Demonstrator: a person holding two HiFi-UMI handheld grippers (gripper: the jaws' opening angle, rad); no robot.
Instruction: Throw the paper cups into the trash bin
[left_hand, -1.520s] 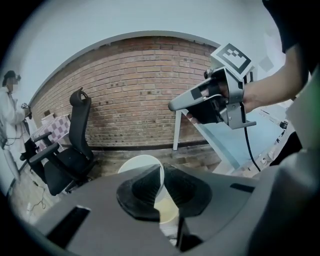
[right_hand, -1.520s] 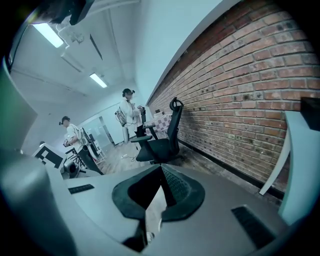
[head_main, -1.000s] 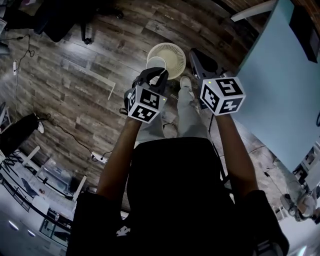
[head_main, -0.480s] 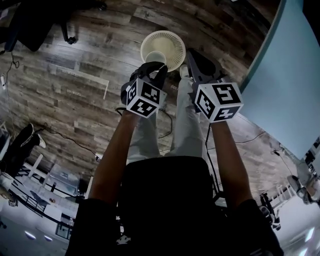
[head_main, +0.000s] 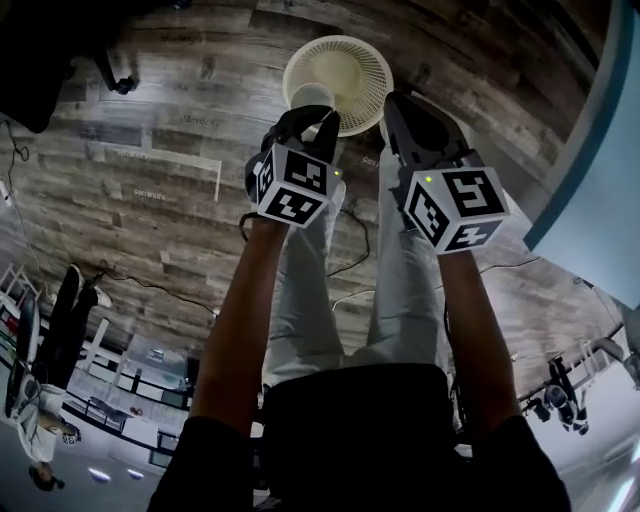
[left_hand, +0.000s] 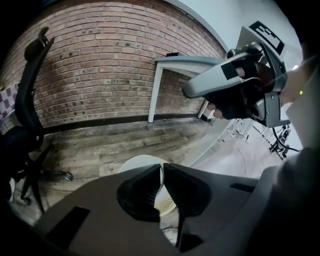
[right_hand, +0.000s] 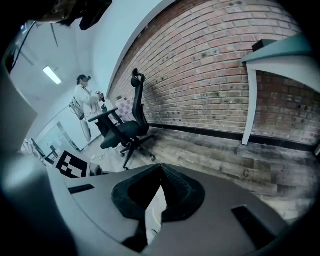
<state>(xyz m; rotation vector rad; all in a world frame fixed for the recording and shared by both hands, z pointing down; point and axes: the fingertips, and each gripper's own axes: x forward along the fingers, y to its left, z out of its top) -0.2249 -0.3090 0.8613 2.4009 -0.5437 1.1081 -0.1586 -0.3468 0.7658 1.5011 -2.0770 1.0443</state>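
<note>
Both tongs have sunk toward the floor within the last second. In the head view the white mesh trash bin (head_main: 338, 70) now looks larger and nearer than it did, standing on the wooden floor (head_main: 150, 130) just ahead of the person's legs. The left tongs (head_main: 312, 122) pinch a white paper cup (head_main: 312, 96) by its wall, as they did a second ago, and the cup hangs at the bin's near rim, overlapping its mouth. The right tongs (head_main: 397, 104) sit just beside the bin's right edge and carry nothing that I can see. From the left gripper view, the left tongs (left_hand: 161, 169) stand narrow, with their pads pressed on the thin cup wall. There the paper cup (left_hand: 136, 162) bulges out to the left, the mesh of the trash bin (left_hand: 167, 202) shows directly below through the gap, and the right tongs (left_hand: 187, 91) float alongside. In the right gripper view the right tongs (right_hand: 161, 168) are closed tip to tip with nothing gripped, aimed over bare floor with an office chair (right_hand: 125, 131) beyond. By my reading the carry is nearly over: the cup looks lined up for the drop, and only the release remains.
</note>
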